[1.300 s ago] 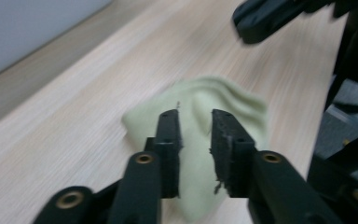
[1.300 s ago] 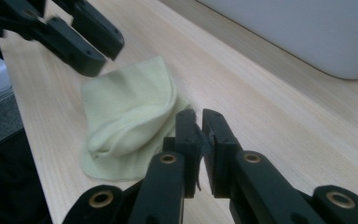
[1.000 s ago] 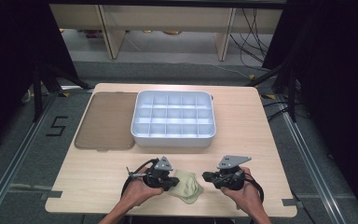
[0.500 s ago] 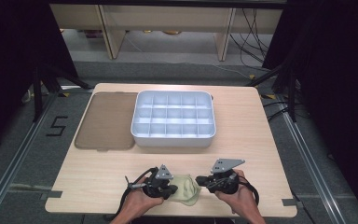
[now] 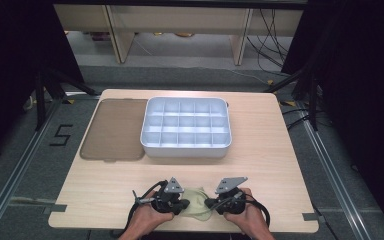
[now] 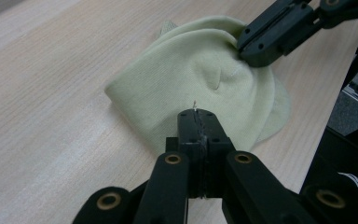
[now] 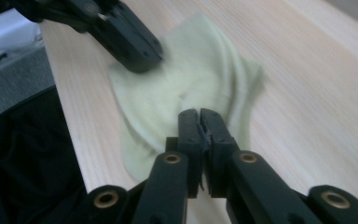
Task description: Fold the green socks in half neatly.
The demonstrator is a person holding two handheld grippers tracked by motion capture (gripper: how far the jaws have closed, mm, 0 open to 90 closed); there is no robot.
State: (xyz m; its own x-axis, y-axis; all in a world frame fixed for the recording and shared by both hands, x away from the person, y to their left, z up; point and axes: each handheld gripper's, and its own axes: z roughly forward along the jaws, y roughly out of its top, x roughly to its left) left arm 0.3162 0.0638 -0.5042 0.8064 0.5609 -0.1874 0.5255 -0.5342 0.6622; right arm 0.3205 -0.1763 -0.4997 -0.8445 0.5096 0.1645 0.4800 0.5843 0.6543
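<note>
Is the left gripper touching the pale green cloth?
Touching. In the left gripper view, the left gripper has its jaws closed flat together on the near edge of the pale green cloth, with no gap between the tips and the fabric.

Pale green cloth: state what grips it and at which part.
Both tools grip the pale green cloth. The left tool is shut on its near edge; the right tool is shut on the opposite edge. It lies on the table.

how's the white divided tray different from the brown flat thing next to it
The white tray is pale, raised, walled and split into many compartments; the brown mat is dark, flat and undivided. The tray sits mid-table, the mat to its left by the table's edge. Both are rounded rectangles and lie side by side.
</note>
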